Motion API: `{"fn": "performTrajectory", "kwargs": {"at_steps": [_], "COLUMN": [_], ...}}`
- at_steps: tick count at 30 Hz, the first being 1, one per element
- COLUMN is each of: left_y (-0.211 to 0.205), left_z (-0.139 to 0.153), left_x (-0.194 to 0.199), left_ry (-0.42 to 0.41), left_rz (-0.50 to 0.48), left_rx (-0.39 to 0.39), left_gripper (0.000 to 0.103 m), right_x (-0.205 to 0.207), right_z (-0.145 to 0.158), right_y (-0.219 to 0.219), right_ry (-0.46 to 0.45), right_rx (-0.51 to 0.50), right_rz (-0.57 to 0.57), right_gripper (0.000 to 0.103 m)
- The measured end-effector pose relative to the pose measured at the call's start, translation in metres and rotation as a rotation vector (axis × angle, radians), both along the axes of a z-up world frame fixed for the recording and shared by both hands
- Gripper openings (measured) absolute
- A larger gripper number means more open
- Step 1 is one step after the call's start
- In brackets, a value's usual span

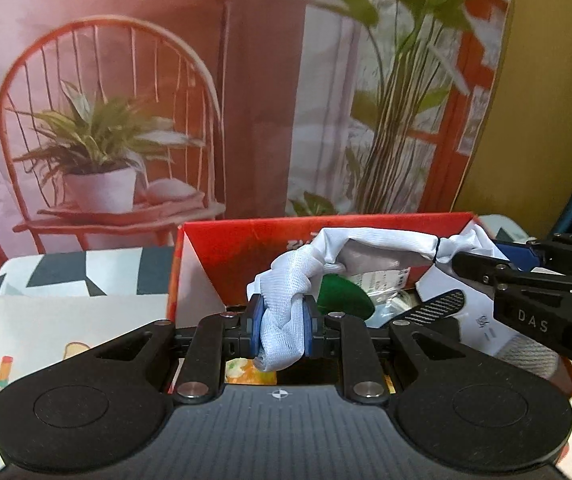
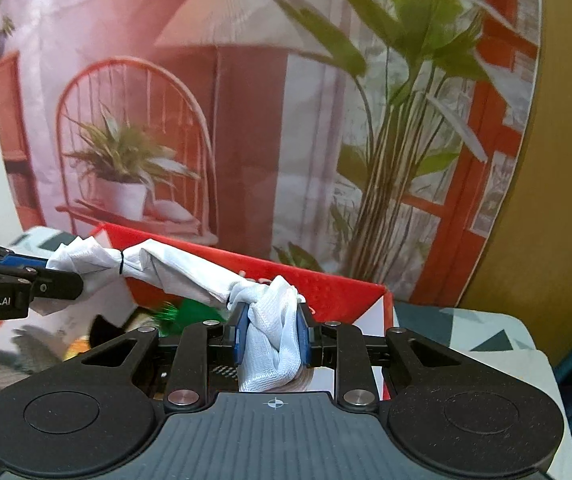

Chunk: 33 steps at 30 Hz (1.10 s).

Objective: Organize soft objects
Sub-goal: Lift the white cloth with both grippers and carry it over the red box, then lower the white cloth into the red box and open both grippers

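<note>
White mesh cloth (image 1: 386, 246) hangs stretched in the air between both tongs, right above the open red box (image 1: 254, 248)! The left tongs (image 1: 282, 330) pinch one bunched end tight between blue pads, the right tongs (image 2: 272, 334) clamp the other, and a green thing (image 1: 342, 296) lies in the box below.

Big printed backdrop (image 1: 166, 80) behind everything: orange chair, potted plant, a lamp, tall green leaves (all just printed on). Off to the side there's a cushion (image 1: 78, 272) with a dark geometric pattern.
</note>
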<state>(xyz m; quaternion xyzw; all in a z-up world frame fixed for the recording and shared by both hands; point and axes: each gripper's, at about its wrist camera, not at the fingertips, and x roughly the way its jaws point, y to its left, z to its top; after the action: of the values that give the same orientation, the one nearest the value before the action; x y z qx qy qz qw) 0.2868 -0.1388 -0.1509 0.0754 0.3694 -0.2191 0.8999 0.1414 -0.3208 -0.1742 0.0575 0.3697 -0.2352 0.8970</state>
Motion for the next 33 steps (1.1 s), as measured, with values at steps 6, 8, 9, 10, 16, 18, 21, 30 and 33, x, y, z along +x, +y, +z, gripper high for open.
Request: {"fn": "performTrajectory", "kwargs": {"at_steps": [6,8,9,10,16,18,21,30,33], "left_y": [-0.012,-0.013,-0.013,-0.013,-0.016,-0.017,-0.018,-0.016,-0.013], "left_z": [-0.022,-0.027,-0.029,-0.031,-0.035,-0.036,-0.035,-0.024,-0.016], "left_x": [0.021,0.025,0.026,0.028,0.033,0.031,0.030,0.024,0.019], "left_ry": [0.057,0.072,0.078,0.085,0.111,0.107,0.105,0.080,0.057], "left_rz": [-0.004,-0.008,-0.011,-0.012,-0.023,-0.031,-0.033,-0.042,-0.046], "left_rx": [0.045,0.057,0.061,0.066,0.088,0.099,0.101,0.086,0.074], "left_gripper": [0.021,0.021,0.021,0.021,0.023,0.025,0.031,0.082,0.091], "right_x": [0.017,0.022,0.023,0.025,0.029,0.030,0.029,0.026,0.024], "right_z": [-0.024,-0.032,-0.035,-0.038,-0.047,-0.049,-0.051,-0.048,-0.040], "right_y": [-0.014,-0.018,-0.020,-0.022,-0.031,-0.033,-0.036,-0.038,-0.033], "right_ry": [0.077,0.111,0.120,0.129,0.164,0.170,0.174,0.168,0.152], "right_rx": [0.026,0.058,0.072,0.086,0.160,0.178,0.204,0.221,0.209], "right_rz": [-0.010,-0.009,-0.012,-0.015,-0.040,-0.051,-0.062,-0.074,-0.066], "right_gripper": [0.023,0.023,0.023,0.023,0.023,0.023,0.024,0.045,0.067]}}
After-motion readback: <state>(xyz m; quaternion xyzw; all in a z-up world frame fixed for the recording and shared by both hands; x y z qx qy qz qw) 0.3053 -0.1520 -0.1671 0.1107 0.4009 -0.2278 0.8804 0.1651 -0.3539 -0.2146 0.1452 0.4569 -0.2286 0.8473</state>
